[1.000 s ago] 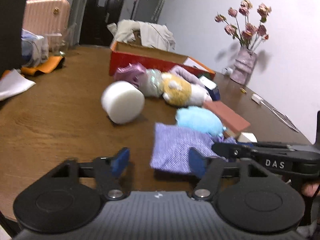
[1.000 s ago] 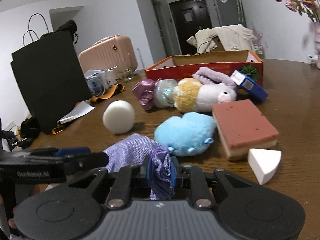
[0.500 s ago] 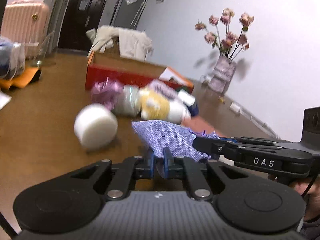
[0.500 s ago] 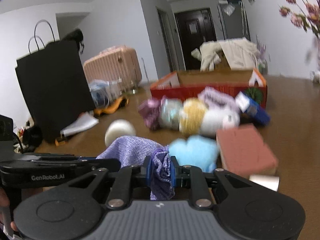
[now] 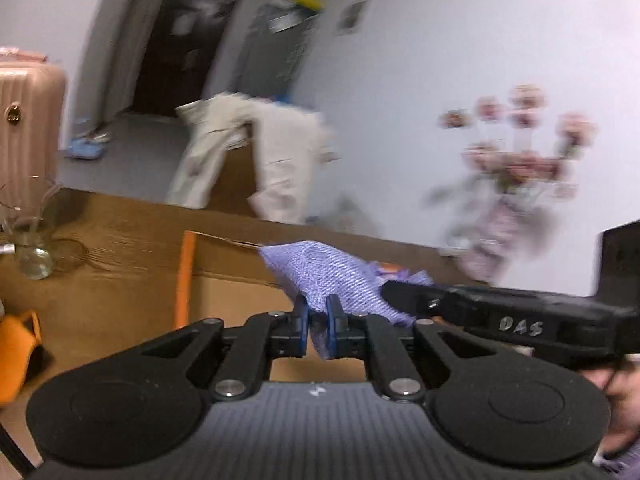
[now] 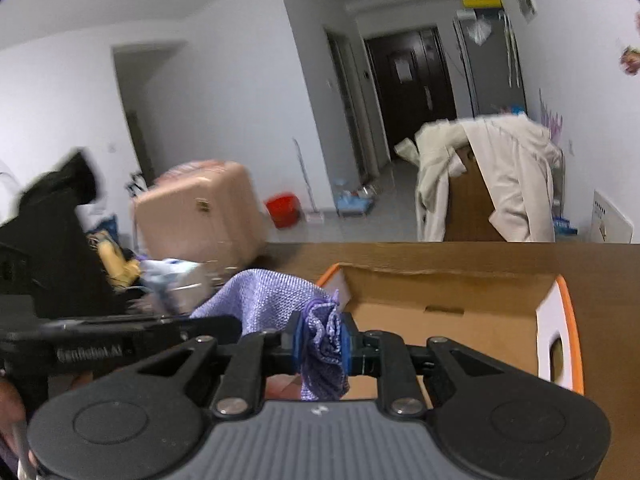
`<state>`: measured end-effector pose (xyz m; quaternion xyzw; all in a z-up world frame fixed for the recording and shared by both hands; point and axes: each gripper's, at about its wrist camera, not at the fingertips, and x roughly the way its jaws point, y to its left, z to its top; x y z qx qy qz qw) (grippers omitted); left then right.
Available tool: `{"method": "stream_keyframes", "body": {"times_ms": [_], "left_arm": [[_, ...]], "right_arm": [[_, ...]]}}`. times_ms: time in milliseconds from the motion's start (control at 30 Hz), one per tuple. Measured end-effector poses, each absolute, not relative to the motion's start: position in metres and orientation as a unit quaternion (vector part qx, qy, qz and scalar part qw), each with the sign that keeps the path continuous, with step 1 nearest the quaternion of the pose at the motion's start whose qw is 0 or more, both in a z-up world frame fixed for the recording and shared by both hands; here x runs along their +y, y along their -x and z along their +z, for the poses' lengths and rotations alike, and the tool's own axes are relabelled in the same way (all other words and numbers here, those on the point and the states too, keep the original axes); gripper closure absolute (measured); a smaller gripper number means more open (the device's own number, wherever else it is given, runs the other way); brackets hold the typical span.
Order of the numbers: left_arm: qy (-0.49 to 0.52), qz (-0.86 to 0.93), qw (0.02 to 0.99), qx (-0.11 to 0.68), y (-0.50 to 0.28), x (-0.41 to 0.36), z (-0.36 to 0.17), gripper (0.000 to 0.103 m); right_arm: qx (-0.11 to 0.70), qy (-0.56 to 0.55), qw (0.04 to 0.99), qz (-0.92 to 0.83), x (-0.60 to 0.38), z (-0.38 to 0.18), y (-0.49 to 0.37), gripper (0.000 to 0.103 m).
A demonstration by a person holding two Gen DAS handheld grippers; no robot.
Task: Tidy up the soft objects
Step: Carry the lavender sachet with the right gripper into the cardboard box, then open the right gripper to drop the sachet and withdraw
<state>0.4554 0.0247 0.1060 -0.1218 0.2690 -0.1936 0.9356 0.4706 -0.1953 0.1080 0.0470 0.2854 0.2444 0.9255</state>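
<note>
1. The lilac woven-mesh fabric pouch point(image 6: 272, 300) hangs in the air, stretched between the two grippers, at the near-left corner of the open cardboard box with orange-edged walls point(image 6: 560, 320). It is above the box's rim and not yet inside.
2. The right gripper point(image 6: 322, 346) has its blue-padded jaws closed tight on the pouch's bunched, gathered end, which droops below the pads.
3. The left gripper point(image 5: 319, 322) is likewise pinched closed on a fold at the pouch's other edge, with cloth showing between its pads.
4. Progress, as a judgement: the pouch is lifted and brought to the box, but lowering it in and letting go remain. The part of the box floor that shows looks bare, so sorting seems barely begun; other soft objects are out of view here.
5. Beyond the box, a cream jacket point(image 6: 500, 168) drapes over a brown chair back past the far edge of the brown wooden table point(image 6: 440, 256).
6. Readable writing: "DAS" on the right gripper's body in the left view, and "GenRobot.AI" on the left gripper's body in the right view. Nothing legible shows on the box.
</note>
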Motion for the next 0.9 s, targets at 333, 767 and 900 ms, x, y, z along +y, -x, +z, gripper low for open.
{"method": "stream_keyframes", "body": {"times_ms": [333, 767, 900], "left_arm": [[0.103, -0.105, 0.908, 0.392, -0.607, 0.025, 0.04, 0.08], [0.087, -0.126, 0.933, 0.325, -0.553, 0.036, 0.103, 0.052], [0.066, -0.124, 0.948, 0.286, -0.506, 0.042, 0.142, 0.036]], "right_arm": [[0.423, -0.087, 0.884, 0.177, -0.157, 0.006, -0.647, 0.085], [0.394, -0.072, 0.903, 0.157, -0.162, 0.046, -0.614, 0.039], [0.36, -0.066, 0.916, 0.167, -0.181, 0.095, -0.569, 0.034]]}}
